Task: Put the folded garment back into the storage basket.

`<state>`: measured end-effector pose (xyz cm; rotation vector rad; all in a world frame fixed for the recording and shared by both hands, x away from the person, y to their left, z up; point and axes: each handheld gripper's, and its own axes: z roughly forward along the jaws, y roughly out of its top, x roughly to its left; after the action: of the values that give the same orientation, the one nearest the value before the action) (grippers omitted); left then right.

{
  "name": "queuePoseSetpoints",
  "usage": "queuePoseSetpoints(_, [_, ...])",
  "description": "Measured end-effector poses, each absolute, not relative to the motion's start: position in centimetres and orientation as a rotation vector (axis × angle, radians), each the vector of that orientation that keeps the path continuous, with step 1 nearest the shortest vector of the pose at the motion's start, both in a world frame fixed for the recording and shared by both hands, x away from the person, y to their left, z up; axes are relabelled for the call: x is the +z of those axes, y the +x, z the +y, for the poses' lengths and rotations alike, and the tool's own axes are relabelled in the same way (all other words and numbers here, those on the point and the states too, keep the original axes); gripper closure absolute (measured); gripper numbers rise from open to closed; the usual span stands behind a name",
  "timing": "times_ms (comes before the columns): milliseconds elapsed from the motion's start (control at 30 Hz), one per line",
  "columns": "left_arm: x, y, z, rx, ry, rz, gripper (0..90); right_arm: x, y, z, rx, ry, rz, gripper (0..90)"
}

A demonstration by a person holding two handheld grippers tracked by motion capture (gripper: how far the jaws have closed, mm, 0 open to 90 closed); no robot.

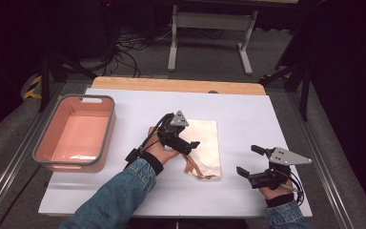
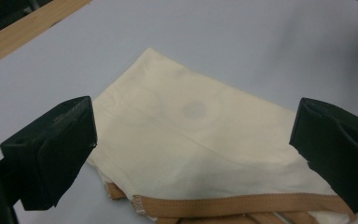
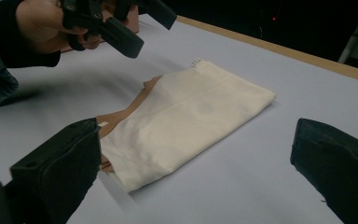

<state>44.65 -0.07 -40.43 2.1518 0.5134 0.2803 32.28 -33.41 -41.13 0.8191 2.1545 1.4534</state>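
A folded cream cloth bag (image 1: 205, 143) with tan straps (image 1: 194, 170) lies flat near the middle of the white table (image 1: 252, 109). My left gripper (image 1: 187, 136) hovers open just over the bag's left side, the cream cloth (image 2: 177, 107) and a tan strap (image 2: 242, 205) showing between its wide-apart jaws. My right gripper (image 1: 249, 160) stands open to the right of the bag, apart from it, and holds nothing. In the right gripper view the bag (image 3: 191, 112) lies ahead between the jaws, and the left gripper (image 3: 144, 25) hangs above its far end.
A pink bin with a grey rim (image 1: 106, 138) stands at the table's left side. A wooden strip (image 1: 171, 85) runs along the far edge. Beyond it are a metal frame's legs (image 1: 174, 43) and cables on the floor.
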Motion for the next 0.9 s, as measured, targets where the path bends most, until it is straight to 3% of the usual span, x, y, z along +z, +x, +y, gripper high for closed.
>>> queuePoseSetpoints(267, [-41.8,46.6,-0.9,0.285,2.238,0.617,1.5,-41.1,32.2,-33.5,1.451,0.817,2.154,2.5])
queuePoseSetpoints(533, [-42.4,47.1,-2.5,0.239,2.281,0.566,1.9,-41.2,32.3,-33.4,1.448,0.817,2.16,2.5])
queuePoseSetpoints(900, [-44.2,49.3,-2.0,0.234,2.365,0.739,1.7,-41.2,32.2,-33.4,1.455,0.813,2.16,2.5])
